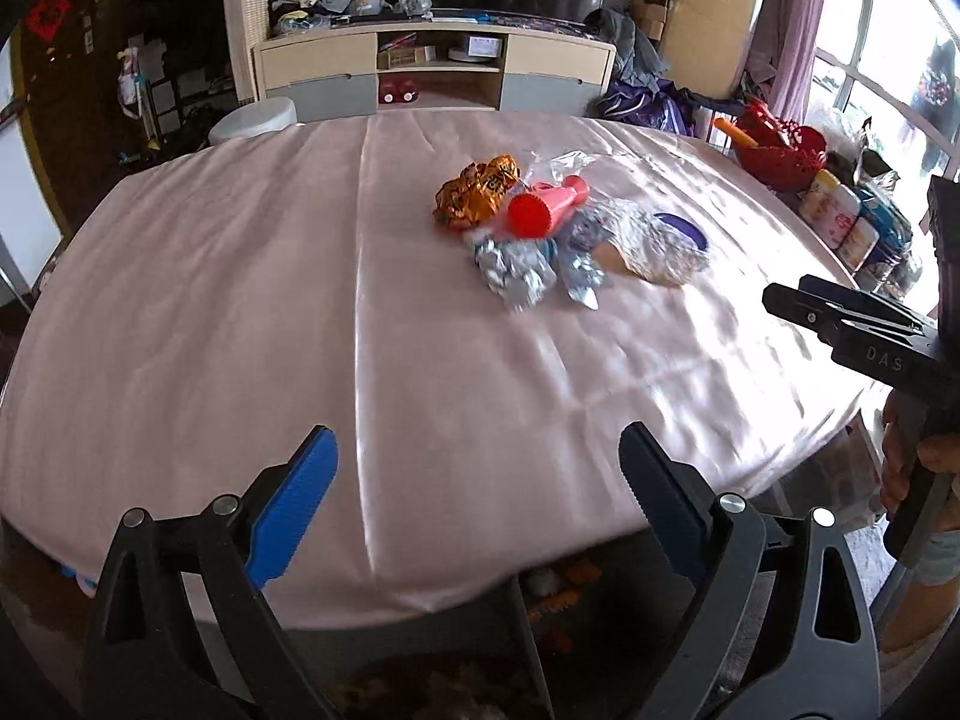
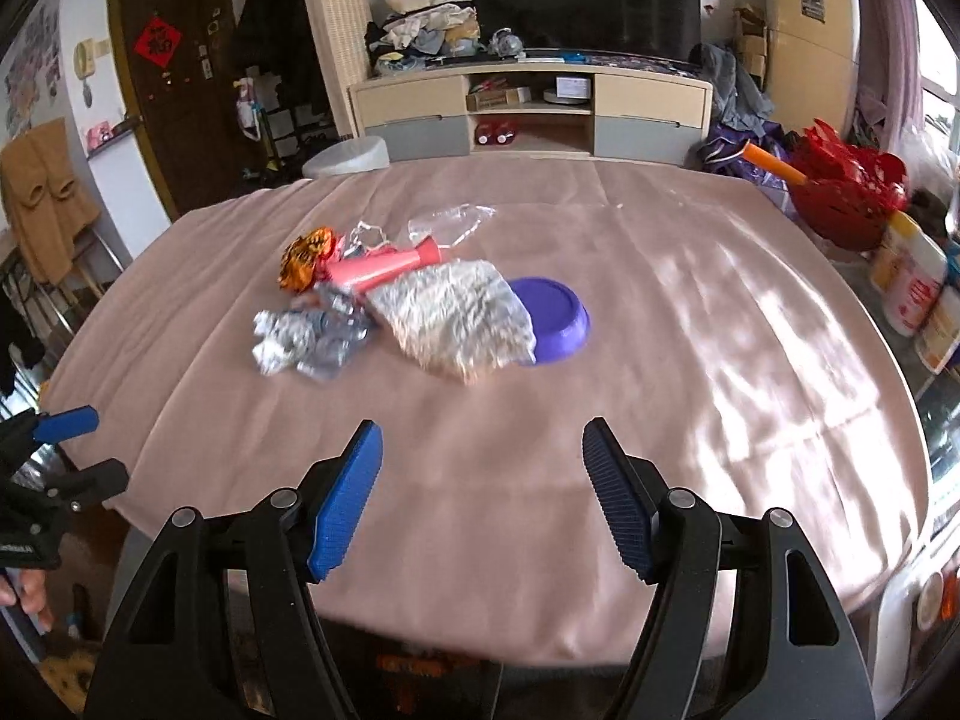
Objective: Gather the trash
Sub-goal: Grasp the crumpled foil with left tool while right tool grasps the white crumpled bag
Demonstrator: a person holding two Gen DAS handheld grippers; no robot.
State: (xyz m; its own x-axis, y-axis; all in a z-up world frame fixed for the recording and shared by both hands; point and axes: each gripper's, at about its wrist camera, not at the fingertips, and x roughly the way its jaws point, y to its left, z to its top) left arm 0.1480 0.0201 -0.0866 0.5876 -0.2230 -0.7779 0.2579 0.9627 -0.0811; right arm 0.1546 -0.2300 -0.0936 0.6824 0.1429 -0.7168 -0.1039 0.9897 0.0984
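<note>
Both grippers, left (image 1: 477,480) and right (image 2: 483,474), gape empty above tablecloth (image 2: 660,360); one pink bottle (image 2: 384,269), one purple lid (image 2: 555,321), two foil wads (image 2: 300,339).

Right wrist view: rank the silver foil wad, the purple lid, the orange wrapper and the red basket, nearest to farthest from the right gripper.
From the right gripper:
1. Silver foil wad, ahead left; purple lid, ahead right: too close to call.
2. Orange wrapper, behind the pile, left.
3. Red basket, off the table, far right.
</note>
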